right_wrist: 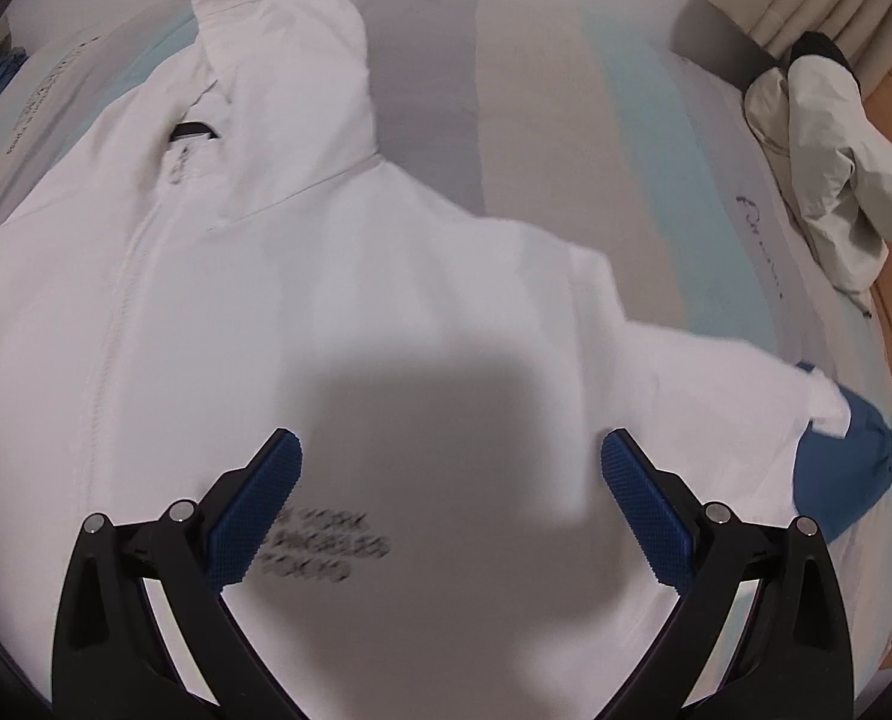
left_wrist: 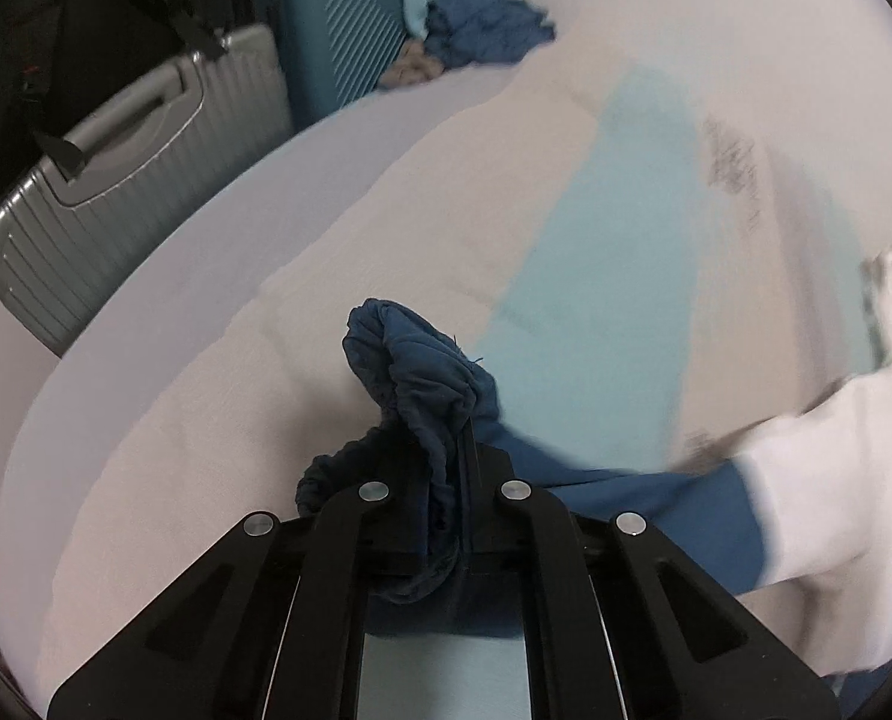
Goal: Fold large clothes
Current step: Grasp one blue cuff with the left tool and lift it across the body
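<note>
While left gripper clamps bunched blue cuff at frame bottom centre, likely to draw sleeve inward for fold, white hooded jacket lies spread across bed, filling centre of right view. Right gripper hovers over jacket's printed front, jaws wide apart, holding nothing. Suitcases upper left, beside bed.
</note>
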### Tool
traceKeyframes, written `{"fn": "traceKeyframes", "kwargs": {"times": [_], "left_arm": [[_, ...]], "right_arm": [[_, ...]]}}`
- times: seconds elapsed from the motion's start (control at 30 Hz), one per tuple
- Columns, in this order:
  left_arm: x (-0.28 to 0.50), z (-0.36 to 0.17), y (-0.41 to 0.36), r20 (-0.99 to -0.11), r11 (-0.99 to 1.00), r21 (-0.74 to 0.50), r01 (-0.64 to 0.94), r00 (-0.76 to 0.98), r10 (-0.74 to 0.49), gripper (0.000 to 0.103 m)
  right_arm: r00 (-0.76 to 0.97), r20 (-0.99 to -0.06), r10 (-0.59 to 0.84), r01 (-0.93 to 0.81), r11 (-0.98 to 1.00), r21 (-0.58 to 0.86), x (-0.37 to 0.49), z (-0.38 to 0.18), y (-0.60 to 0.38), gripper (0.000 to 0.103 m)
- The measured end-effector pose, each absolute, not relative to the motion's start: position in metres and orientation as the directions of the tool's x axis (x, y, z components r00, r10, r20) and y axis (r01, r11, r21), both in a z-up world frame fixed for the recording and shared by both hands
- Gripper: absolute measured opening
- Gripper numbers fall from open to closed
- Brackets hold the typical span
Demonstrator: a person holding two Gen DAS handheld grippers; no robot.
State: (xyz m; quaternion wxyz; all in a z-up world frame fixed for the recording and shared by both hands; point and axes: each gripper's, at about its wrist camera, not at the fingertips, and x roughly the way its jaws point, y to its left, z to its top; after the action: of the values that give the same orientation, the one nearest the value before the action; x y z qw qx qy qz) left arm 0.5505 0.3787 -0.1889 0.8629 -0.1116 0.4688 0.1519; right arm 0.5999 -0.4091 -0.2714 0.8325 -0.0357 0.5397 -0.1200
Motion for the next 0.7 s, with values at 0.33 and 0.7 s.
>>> {"fn": "traceKeyframes", "kwargs": {"times": [0.33,0.7], "left_arm": [[0.580,-0.151,0.199,-0.775,0.979,-0.094,-0.182,0.631,0.043,0.004],[0.614,-0.141,-0.030,-0.739,0.996,-0.087,-0.016,0.671,-0.054,0.004]], "right_arm": [[0.401,-0.879,-0.259,0.218,0.959,-0.183,0.578,-0.255,-0.481,0.096],[0.393,-0.897,-0.203,0.219,0.968,-0.124,0.510,-0.262,-0.580,0.096]]}}
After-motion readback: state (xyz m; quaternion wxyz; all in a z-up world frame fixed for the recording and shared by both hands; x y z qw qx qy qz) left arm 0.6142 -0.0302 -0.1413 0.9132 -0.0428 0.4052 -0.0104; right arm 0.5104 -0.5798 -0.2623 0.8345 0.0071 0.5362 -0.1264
